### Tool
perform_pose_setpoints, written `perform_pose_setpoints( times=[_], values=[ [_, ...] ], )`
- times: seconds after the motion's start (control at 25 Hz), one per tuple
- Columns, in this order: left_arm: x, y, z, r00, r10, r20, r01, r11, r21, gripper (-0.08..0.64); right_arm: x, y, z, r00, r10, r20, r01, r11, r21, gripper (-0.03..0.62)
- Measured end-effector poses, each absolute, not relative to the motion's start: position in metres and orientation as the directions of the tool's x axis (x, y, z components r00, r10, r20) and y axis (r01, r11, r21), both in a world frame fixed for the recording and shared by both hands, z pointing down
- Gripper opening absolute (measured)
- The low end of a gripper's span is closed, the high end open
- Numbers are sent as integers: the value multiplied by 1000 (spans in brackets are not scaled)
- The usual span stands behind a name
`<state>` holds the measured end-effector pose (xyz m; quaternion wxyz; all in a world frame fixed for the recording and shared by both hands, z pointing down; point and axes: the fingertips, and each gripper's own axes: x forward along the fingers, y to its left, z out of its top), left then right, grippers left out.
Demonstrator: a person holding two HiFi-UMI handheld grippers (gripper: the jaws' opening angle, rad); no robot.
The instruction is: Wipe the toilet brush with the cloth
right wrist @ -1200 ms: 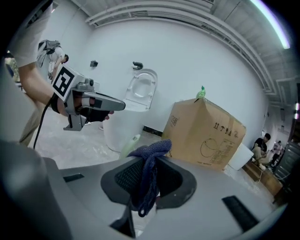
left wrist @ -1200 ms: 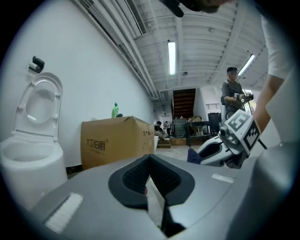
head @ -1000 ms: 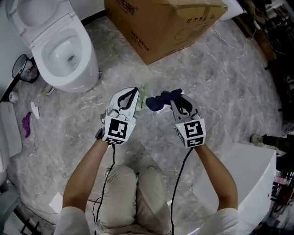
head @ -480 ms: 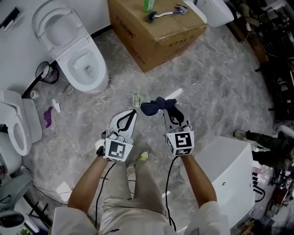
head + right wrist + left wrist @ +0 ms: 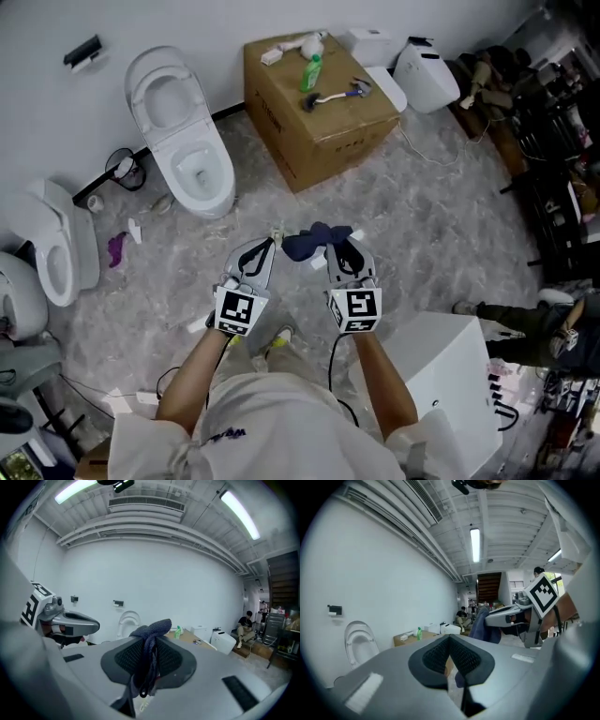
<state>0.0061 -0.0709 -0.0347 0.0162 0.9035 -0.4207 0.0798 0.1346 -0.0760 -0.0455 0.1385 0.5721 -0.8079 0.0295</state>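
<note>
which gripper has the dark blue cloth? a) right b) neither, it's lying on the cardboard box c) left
a: the dark blue cloth is pinched between the jaws of the right gripper, hanging down from them.

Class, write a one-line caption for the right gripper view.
Right gripper fingers pinching a dark blue cloth; toilet and cardboard box stand by the white wall.

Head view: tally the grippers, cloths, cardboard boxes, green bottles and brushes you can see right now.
grippers: 2 (left gripper, right gripper)
dark blue cloth: 1
cardboard box: 1
green bottle: 1
brush: 1
total: 6
</note>
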Motion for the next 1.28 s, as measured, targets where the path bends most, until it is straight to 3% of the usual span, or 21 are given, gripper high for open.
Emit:
perform_pose_setpoints(
  times=[0.12, 0.4, 1.28],
  values=[
    [-8, -58, -61, 611, -782, 125, -789, -614, 13, 2, 134, -57, -79, -290, -933, 212, -949, 309, 60, 74],
    [-18, -43, -94, 599, -794, 100, -798, -603, -11, 2, 119, -7, -132, -372, -919, 131, -922, 382, 63, 72],
    [-44, -34, -124, 596, -799, 78, -796, -601, -70, 2, 88, -12, -138, -397, -913, 98, -915, 402, 36, 67]
  ],
)
